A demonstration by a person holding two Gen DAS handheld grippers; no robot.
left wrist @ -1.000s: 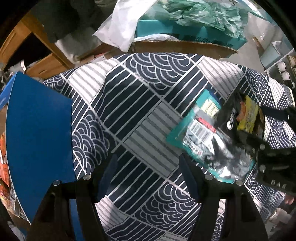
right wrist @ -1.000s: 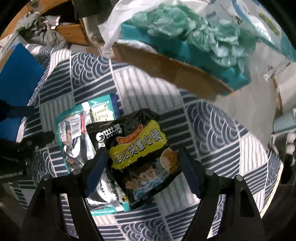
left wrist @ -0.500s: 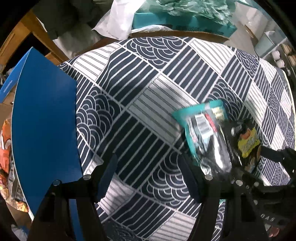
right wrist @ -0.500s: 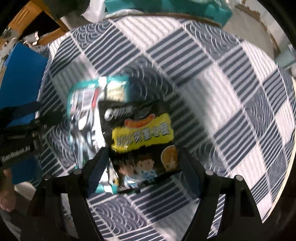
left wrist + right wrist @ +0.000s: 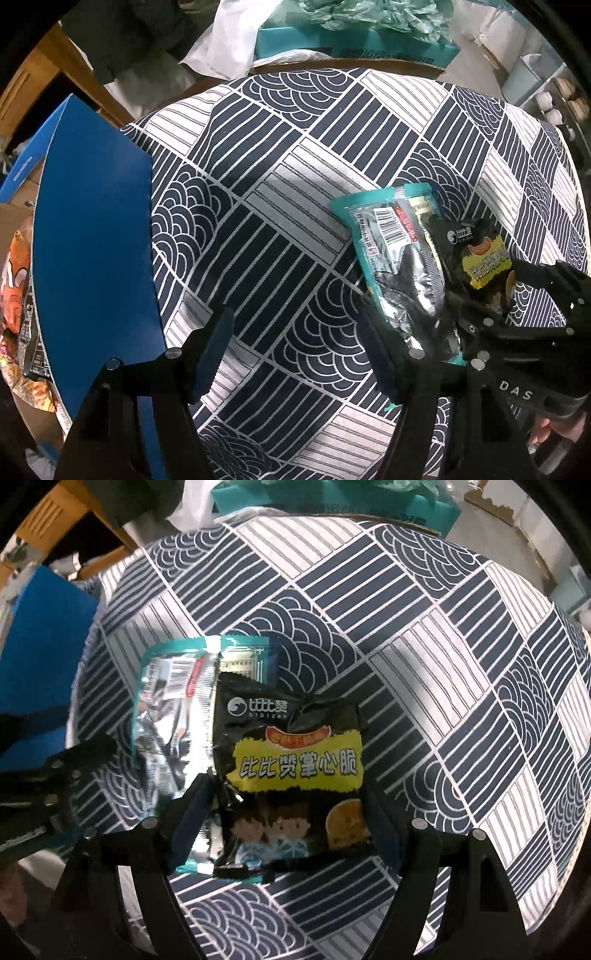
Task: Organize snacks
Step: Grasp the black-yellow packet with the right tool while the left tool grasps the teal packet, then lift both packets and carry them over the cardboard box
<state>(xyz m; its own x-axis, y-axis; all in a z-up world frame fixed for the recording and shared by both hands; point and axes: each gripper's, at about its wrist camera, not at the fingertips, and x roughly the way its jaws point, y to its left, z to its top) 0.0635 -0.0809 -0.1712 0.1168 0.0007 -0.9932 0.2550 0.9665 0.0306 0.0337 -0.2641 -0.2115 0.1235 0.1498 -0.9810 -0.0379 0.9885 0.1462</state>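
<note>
Right gripper (image 5: 286, 812), pointing almost straight down, jaws standing apart on either side of the black snack packet (image 5: 291, 771); the pads flank the packet's lower half, and whether they already press on it cannot be told. Left gripper (image 5: 295, 354), also pointing down, jaws apart over bare cloth with nothing between them. The black packet lies flat on the patterned tablecloth (image 5: 461, 672), overlapping the right edge of a teal-and-silver packet (image 5: 173, 716) (seen from the left wrist, the pair sits just right of the left gripper's own right finger).

Step in hand, as judged from the layout: lifting the black packet clear of the teal one. To do it well, the pads should close across the packet's width on its air-filled body, not on the crimped end seam, and firmly enough that the slick film does not slide out; the left-hand pad should stay on top of the teal packet's edge so that only one packet comes up.

Materials: both packets are thin glossy film, crinkled, pillow-shaped, with serrated seams; the teal one shows a foil-like reflective panel and a barcode. The cloth is matte woven fabric in navy-and-white stripes and wave scales. A stiff blue box flap (image 5: 96, 236) stands at the left, with orange snack bags (image 5: 16, 280) beyond it.
</note>
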